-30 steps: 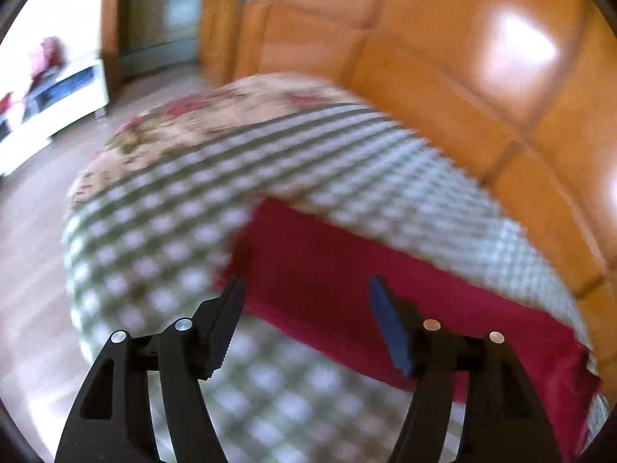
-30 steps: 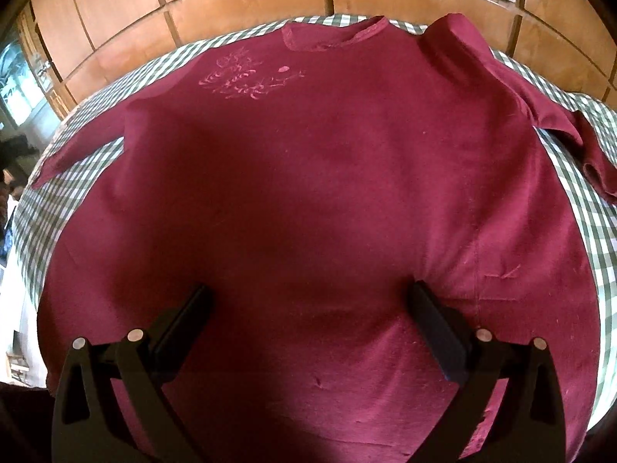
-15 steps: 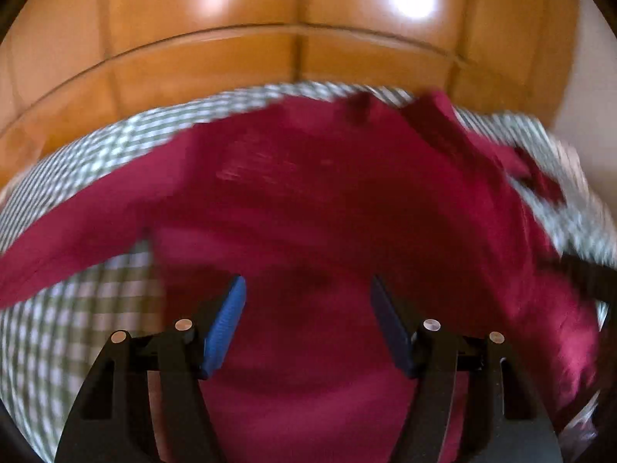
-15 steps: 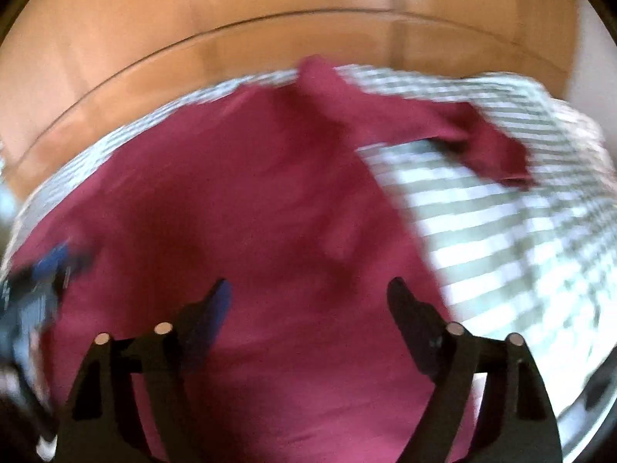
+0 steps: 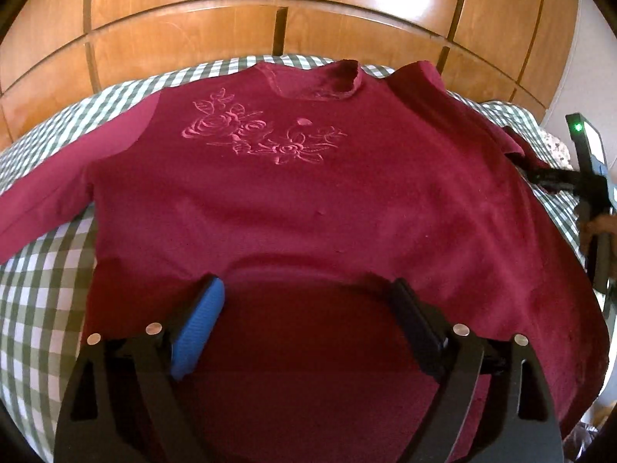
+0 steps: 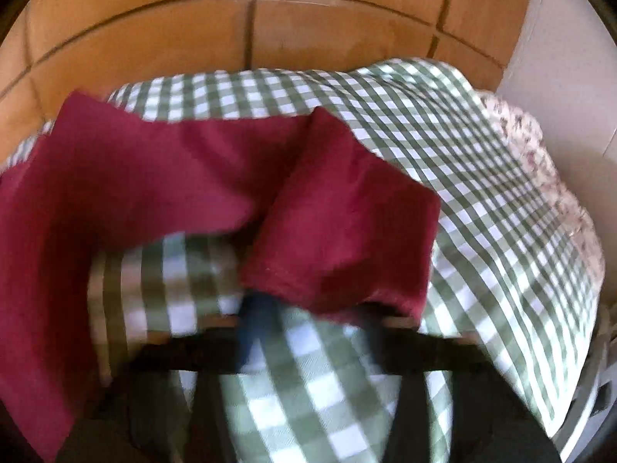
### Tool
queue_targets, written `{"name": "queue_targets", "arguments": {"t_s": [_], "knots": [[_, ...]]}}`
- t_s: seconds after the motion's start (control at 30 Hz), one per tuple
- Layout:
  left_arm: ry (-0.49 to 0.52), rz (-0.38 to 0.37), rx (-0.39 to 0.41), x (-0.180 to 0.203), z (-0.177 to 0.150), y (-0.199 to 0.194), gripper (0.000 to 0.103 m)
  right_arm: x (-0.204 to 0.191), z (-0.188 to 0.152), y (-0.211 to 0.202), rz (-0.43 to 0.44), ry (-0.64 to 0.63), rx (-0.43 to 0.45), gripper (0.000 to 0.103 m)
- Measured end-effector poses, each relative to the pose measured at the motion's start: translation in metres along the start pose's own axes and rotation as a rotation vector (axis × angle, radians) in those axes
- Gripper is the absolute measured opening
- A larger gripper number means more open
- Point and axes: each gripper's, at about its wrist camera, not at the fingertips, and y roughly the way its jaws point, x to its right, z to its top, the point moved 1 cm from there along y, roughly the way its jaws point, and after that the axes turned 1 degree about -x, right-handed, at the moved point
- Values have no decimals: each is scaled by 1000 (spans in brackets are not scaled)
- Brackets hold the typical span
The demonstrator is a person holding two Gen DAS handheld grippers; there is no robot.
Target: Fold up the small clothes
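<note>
On checked cloth (image 5: 34,308): maroon sweater (image 5: 308,200) flat, collar toward wood panelling (image 5: 185,34).

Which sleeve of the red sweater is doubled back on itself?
The sleeve beside the right tool: it bends back midway, cuff toward the tool. The other sleeve lies straight out on the checked cloth.

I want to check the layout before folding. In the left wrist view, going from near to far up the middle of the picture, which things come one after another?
Left gripper, fingers open and opening → dark red top → its pink rose embroidery → its collar → green checked cloth → wooden panels.
</note>
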Motion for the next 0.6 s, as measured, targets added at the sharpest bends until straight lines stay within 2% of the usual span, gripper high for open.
{"name": "queue_targets", "arguments": {"t_s": [0.13, 0.27, 0.4, 0.5, 0.6], "knots": [[1, 2, -1, 0, -1, -3, 87, 43, 20, -29, 32, 116, 68, 3], [1, 2, -1, 0, -1, -3, 87, 90, 41, -64, -2, 186, 155, 2], [3, 5, -4, 0, 0, -2, 87, 140, 70, -74, -126, 245, 207, 2], [4, 8, -5, 0, 0, -2, 87, 175, 84, -53, -263, 276, 168, 2], [6, 9, -6, -1, 0, -2, 87, 199, 78, -20, -358, 286, 87, 2]]}}
